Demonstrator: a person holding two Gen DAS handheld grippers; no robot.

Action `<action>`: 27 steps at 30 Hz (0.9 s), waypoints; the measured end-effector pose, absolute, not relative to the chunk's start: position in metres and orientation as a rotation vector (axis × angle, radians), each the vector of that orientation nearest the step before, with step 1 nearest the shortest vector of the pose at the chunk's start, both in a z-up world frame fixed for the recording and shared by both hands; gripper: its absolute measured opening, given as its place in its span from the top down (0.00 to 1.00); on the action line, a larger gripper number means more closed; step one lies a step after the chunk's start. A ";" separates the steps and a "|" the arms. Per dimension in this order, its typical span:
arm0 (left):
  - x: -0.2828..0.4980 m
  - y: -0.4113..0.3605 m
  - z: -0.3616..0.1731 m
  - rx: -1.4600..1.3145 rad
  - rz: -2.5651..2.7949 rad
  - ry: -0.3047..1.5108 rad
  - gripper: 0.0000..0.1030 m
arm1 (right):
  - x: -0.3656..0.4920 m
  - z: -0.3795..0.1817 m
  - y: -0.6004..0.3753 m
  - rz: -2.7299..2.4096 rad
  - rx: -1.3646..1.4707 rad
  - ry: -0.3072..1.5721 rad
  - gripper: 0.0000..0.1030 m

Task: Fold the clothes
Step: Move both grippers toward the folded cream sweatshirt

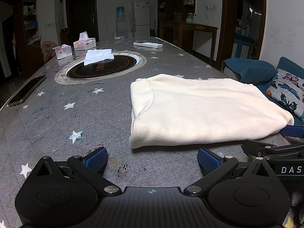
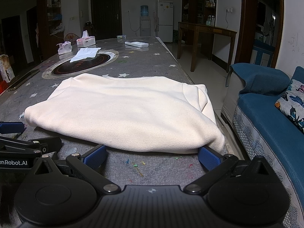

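Note:
A cream sweatshirt [image 1: 199, 112] lies folded into a thick rectangle on the grey star-patterned table [image 1: 76, 117]; it fills the middle of the right wrist view [image 2: 123, 112]. My left gripper [image 1: 152, 158] stands open just short of the garment's near edge, nothing between its blue pads. My right gripper [image 2: 152, 156] is open too, its right pad touching the fold's near right corner. The right gripper's blue fingertip [image 1: 292, 131] shows at the left wrist view's right edge, and the left gripper's fingertip [image 2: 11, 127] at the right wrist view's left edge.
A round dark hotplate [image 1: 100, 67] sits mid-table with a white tissue pack [image 1: 97, 56] on it. Tissue boxes [image 1: 84, 43], a remote [image 1: 148, 44] and a phone [image 1: 28, 90] lie farther off. A blue sofa [image 2: 266, 114] flanks the table's right edge.

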State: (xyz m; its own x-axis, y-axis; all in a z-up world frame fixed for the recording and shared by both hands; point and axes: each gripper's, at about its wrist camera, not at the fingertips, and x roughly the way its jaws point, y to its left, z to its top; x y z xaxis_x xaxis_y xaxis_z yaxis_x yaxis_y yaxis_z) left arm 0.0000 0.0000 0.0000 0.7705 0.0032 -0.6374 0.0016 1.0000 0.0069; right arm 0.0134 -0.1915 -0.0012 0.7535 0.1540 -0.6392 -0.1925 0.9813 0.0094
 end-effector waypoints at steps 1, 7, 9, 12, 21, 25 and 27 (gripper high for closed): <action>0.000 0.000 0.001 0.007 0.003 0.696 0.00 | 0.013 -0.001 -0.192 0.190 -0.058 0.693 0.00; -0.003 0.002 0.004 0.006 0.015 0.723 0.00 | 0.013 -0.001 -0.192 0.192 -0.060 0.697 0.00; -0.004 0.002 0.005 0.005 0.019 0.732 0.00 | 0.013 -0.001 -0.192 0.193 -0.060 0.699 0.00; -0.005 0.003 0.007 0.005 0.025 0.745 0.00 | 0.013 -0.001 -0.192 0.195 -0.061 0.701 0.00; -0.011 0.007 0.015 0.003 0.040 0.772 0.00 | -0.005 0.009 -0.185 0.266 -0.074 0.710 0.00; -0.015 0.012 0.029 -0.003 0.034 0.755 0.00 | -0.010 0.021 -0.186 0.286 -0.081 0.685 0.00; -0.014 0.014 0.037 -0.009 0.026 0.747 0.00 | -0.009 0.028 -0.188 0.302 -0.068 0.684 0.00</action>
